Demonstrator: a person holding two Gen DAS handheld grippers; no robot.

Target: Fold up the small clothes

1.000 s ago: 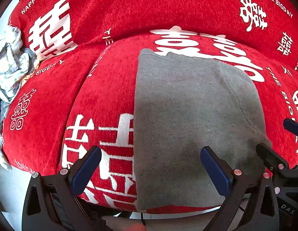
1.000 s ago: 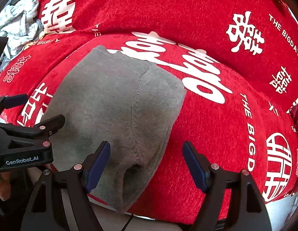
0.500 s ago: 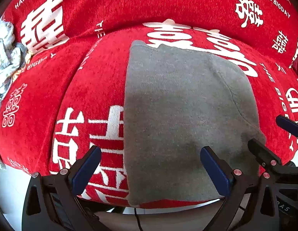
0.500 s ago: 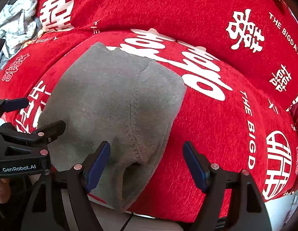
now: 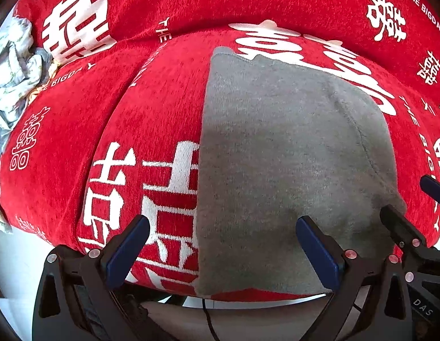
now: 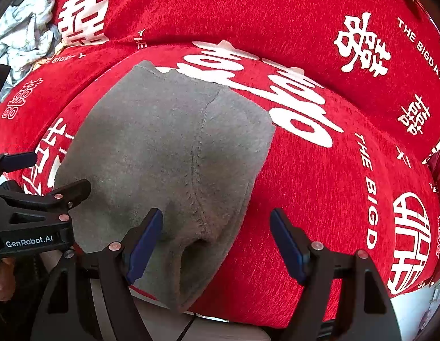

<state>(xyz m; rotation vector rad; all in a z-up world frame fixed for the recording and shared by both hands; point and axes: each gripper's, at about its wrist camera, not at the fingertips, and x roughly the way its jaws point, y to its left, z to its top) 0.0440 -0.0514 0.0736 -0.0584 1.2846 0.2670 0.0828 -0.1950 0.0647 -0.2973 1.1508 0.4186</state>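
Our right claw (image 6: 215,241) hangs spread wide and empty, pointing steeply down over the near end of the grey garment (image 6: 174,156); its left pad sits over the cloth by the seam, its right pad over bare red cover. Our left claw (image 5: 221,251) is spread too, pinching nothing, straddling the garment's straight left edge, with one pad over the red cushion (image 5: 151,119) and one over grey. The garment lies flat on the cushion, long axis running away from us, near hem drooping over the front lip and far end tapering toward the back cushion. So the cloth sits directly under and ahead of both claws. We judge the right claw better placed for the seam-side near corner, the left for the straight edge. A crumpled pale cloth pile (image 5: 12,65) lies well apart at far left.
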